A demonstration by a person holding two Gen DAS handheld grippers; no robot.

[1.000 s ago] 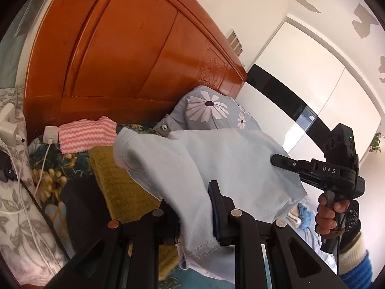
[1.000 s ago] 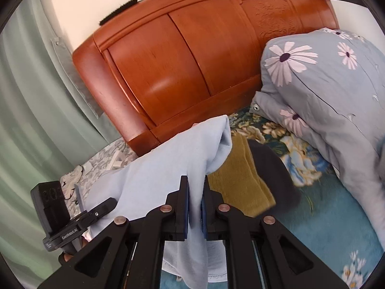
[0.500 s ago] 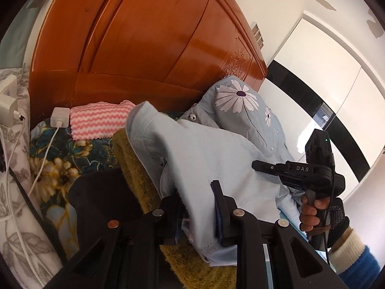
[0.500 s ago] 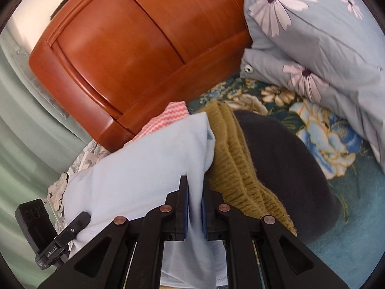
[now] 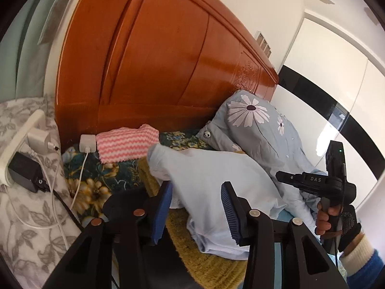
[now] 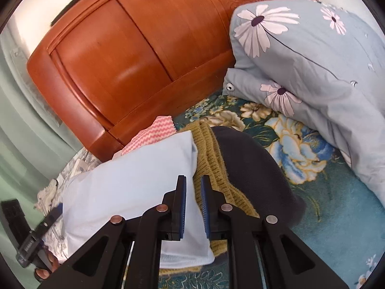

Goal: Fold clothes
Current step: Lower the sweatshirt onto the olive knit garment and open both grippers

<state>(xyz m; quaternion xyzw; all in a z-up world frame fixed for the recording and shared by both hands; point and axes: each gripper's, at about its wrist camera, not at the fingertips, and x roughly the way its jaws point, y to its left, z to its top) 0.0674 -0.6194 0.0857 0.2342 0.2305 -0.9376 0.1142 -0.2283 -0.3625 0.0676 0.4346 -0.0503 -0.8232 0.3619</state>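
Observation:
A folded light blue garment [image 5: 216, 183] [image 6: 125, 192] lies on top of a mustard knit garment [image 5: 207, 265] [image 6: 214, 161] and a dark navy garment [image 6: 252, 168] on the bed. My left gripper [image 5: 196, 207] is open, its blue pads on either side of the garment's near edge. My right gripper [image 6: 193, 207] is open a little, at the garment's right edge, over the mustard knit. The right gripper's body [image 5: 320, 185] shows at the right of the left wrist view, and the left gripper's body [image 6: 31, 238] at the lower left of the right wrist view.
A wooden headboard [image 5: 168, 60] [image 6: 144, 48] stands behind. A daisy-print pillow [image 5: 259, 125] [image 6: 312, 55] lies to the right. A pink zigzag cloth [image 5: 125, 144] [image 6: 156, 132], a white charger [image 5: 87, 143] and a power strip [image 5: 21, 142] lie to the left on the floral sheet [image 6: 336, 216].
Both grippers lowered the light blue garment onto the stacked clothes and opened, letting go of it. The left jaws opened wide, the right only slightly.

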